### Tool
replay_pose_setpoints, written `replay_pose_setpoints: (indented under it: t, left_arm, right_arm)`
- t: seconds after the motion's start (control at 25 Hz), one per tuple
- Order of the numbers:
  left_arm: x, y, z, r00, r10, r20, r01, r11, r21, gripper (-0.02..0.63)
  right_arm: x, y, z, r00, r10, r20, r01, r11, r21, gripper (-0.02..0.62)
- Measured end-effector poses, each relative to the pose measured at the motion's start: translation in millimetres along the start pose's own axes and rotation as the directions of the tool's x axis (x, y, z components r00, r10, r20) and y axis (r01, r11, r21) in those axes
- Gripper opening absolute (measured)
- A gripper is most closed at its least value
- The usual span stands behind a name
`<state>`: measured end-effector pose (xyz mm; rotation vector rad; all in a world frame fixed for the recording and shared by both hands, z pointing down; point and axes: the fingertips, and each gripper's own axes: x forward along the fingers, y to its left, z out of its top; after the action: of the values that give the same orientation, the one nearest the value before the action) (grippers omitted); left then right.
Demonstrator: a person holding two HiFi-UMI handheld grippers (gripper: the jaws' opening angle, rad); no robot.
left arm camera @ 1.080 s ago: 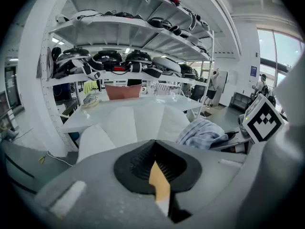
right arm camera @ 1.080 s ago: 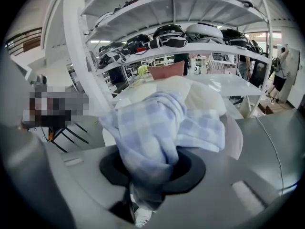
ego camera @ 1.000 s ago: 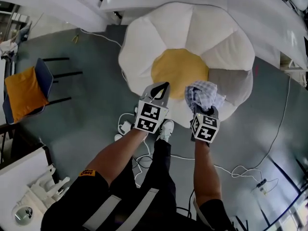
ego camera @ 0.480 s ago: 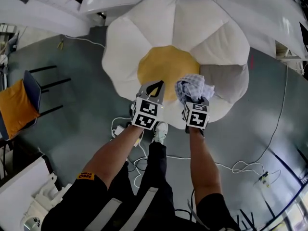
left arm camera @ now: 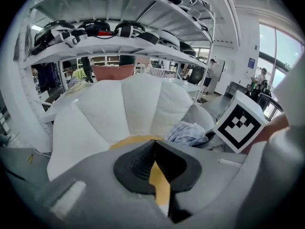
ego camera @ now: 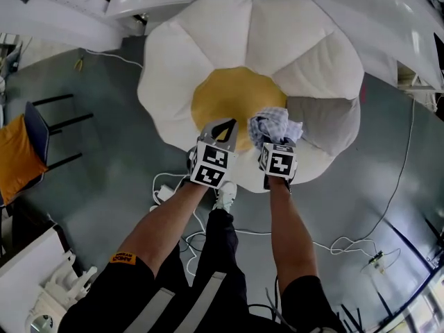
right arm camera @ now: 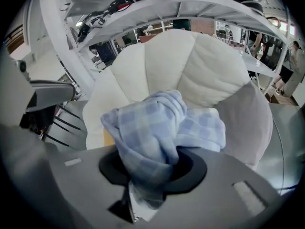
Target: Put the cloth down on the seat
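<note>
Right now the right gripper [ego camera: 275, 141] hangs over the seat [ego camera: 208, 40], a big flower-shaped cushion with white petals and a yellow centre [ego camera: 225, 96]. Its jaws are pinched on the cloth [ego camera: 275, 123], a pale blue checked rag that bunches up out of them. They have just been opening a little, with the cloth caught between them. In the right gripper view, the cloth [right arm camera: 159, 128] fills the gap between the jaws and spills forward, in front of the seat's [right arm camera: 209, 66] petals. It is not lying on the seat.

The left gripper [ego camera: 233, 123] is just beside it, over the near edge of the yellow centre. Its jaws meet at the tips with nothing between them, and the left gripper view shows only yellow through the slit below the tips [left arm camera: 153, 146]. The cloth [left arm camera: 188, 133] shows there off to the right.

A chair [ego camera: 21, 151] with an orange pad stands well apart on the grey floor [ego camera: 111, 158].
</note>
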<state>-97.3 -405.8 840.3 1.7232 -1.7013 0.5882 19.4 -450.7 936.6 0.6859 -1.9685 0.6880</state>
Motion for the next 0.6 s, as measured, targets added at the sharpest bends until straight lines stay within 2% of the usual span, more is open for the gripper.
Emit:
replay_pose_setpoints:
  t: [0.24,0.48,0.6]
  left_arm:
    - [1.3,3.6,-2.2,1.000,0.004,-0.001,-0.004,1.000,-0.004,0.000]
    - [-0.9,0.4,6.4,1.000,-0.004,0.001,0.004,1.000,-0.013,0.000]
    - [-4.8,-2.4,17.8,1.000,-0.004,0.011,0.005,1.000,-0.009,0.000]
  right_arm:
    - [22.6,-2.4,-11.6,0.997,0.017,-0.070,-0.016,1.000,0.011,0.165]
    - [23.5,-5.4,-16.9,0.992,0.025,-0.120,-0.023,1.000,0.021,0.232]
    - [15.3,-7.9,-13.3,0.993,0.029,-0.111,-0.025,0.999,0.035,0.261]
